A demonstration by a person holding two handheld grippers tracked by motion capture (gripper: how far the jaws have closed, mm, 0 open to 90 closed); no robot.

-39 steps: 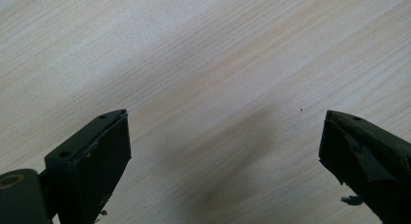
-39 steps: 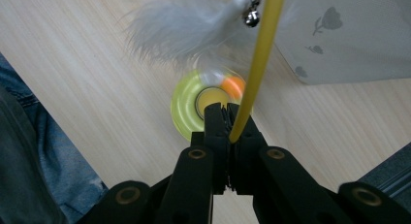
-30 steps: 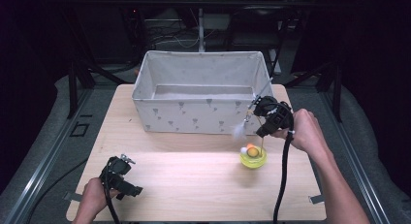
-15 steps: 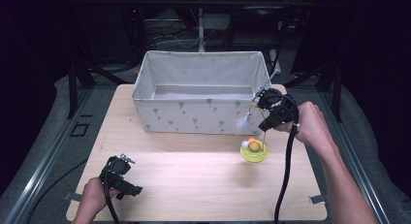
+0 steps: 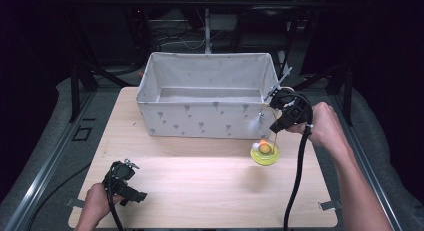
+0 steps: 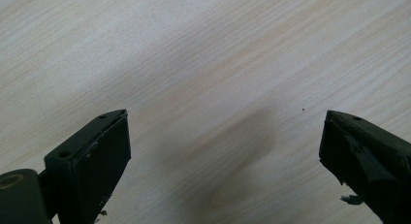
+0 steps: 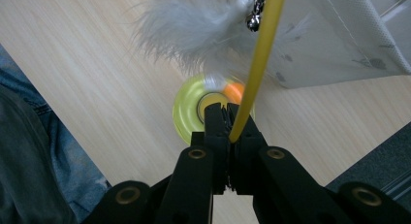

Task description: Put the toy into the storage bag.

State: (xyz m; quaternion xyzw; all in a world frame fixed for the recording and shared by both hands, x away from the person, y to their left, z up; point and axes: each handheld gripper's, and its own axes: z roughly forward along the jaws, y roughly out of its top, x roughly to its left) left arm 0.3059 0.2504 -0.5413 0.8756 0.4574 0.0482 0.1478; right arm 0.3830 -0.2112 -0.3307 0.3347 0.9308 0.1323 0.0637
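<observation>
Cat-wand toy (image 5: 265,150), yellow stem pinched in right gripper (image 5: 278,125) at centre-right of high view, disc base over table (image 5: 200,181) beside bin (image 5: 207,98); liable to swing, slip; left gripper (image 6: 218,156) spread idle.

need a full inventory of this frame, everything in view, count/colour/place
fabric bin: 1, pale grey with small grey print, open top, far half of the table, centre.
table: 1, light wood, under everything.
cat wand toy: 1, thin yellow rod pinched between the jaws of the right gripper, beside the bin's right front corner.
white feather: 1, with a small bell, hanging from the rod.
yellow disc base: 1, yellow with an orange and white centre, right of table centre, below the rod; whether it rests on the table is unclear.
right hand-held gripper: 1, black, shut on the rod, cable trailing.
left hand-held gripper: 1, black, jaws open over bare wood, near left corner.
person's hands: 2, one on each gripper.
</observation>
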